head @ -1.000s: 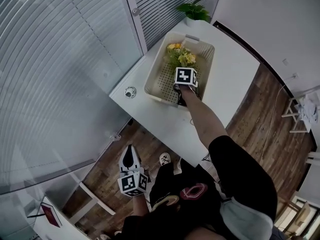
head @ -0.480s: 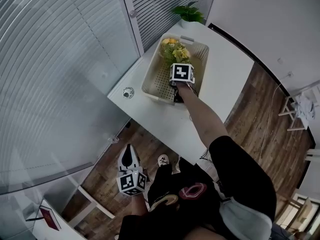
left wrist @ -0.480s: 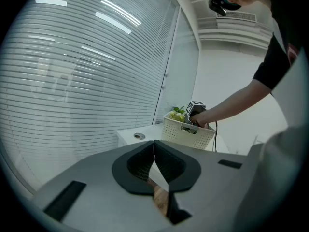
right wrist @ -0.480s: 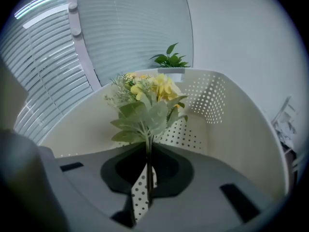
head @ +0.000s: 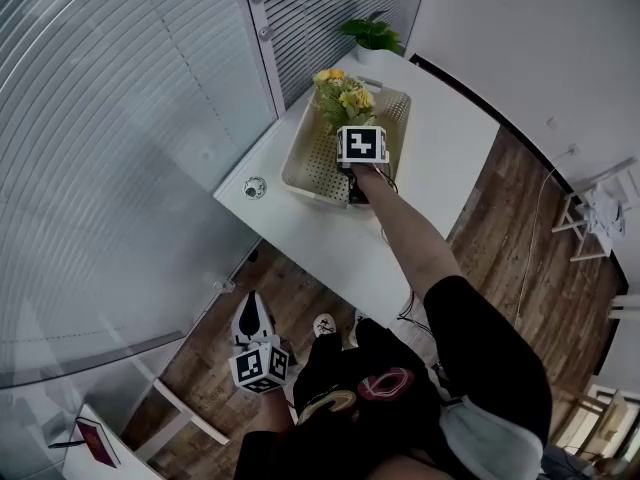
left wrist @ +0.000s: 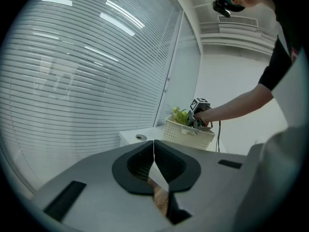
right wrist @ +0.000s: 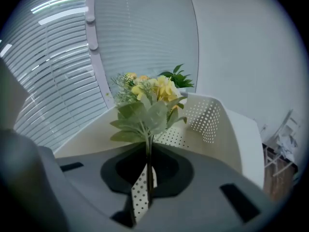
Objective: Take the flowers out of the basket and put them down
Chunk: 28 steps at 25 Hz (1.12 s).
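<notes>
While the right gripper [right wrist: 148, 170] pinches the stem of the yellow-and-green flower bunch [right wrist: 152, 95] between near-closed jaws, blooms stand mid-frame above the cream perforated plastic basket [right wrist: 207, 117]; left gripper [left wrist: 154, 158] closed, empty.

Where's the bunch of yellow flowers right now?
Head view, upper centre: the yellow flowers, stem clamped in the right gripper, over the white perforated plastic basket's far end.

Table [head: 445, 153] bare beside basket [head: 298, 180]; potted plant [head: 371, 36] at far corner.
</notes>
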Available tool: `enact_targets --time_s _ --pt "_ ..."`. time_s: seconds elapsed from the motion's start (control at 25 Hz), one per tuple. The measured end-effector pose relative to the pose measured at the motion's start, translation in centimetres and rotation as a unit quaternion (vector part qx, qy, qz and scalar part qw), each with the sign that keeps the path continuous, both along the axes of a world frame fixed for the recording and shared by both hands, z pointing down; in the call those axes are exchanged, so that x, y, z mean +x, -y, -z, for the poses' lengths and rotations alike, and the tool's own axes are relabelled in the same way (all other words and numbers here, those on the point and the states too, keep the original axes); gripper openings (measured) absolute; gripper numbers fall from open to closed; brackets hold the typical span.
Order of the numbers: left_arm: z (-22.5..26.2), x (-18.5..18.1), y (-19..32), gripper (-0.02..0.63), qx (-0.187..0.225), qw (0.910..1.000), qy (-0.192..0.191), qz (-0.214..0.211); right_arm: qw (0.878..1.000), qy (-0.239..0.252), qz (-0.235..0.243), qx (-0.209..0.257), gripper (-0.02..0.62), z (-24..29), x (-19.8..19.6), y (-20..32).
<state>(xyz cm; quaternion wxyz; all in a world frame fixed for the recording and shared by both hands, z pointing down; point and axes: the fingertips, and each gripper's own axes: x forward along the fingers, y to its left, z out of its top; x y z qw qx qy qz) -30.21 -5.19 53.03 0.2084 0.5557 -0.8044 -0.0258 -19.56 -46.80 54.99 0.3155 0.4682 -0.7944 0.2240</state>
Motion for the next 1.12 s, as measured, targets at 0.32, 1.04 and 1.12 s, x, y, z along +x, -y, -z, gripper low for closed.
enact_targets --time_s 0.32,1.04,1.12 --pt "0.4 0.1 -0.2 0.018 0.012 0.9998 0.007 -0.013 0.997 0.004 0.036 0.070 0.037 4.6 0.1 -0.7" --pt "2.1 3.2 2.6 0.018 0.038 0.9970 0.014 -0.066 0.982 0.073 0.089 0.150 0.038 13.8 4.1 -5.3" --pt "2.4 3.4 3.1 0.018 0.042 0.9959 0.018 -0.077 0.980 0.080 0.086 0.159 0.038 14.7 4.8 -5.8"
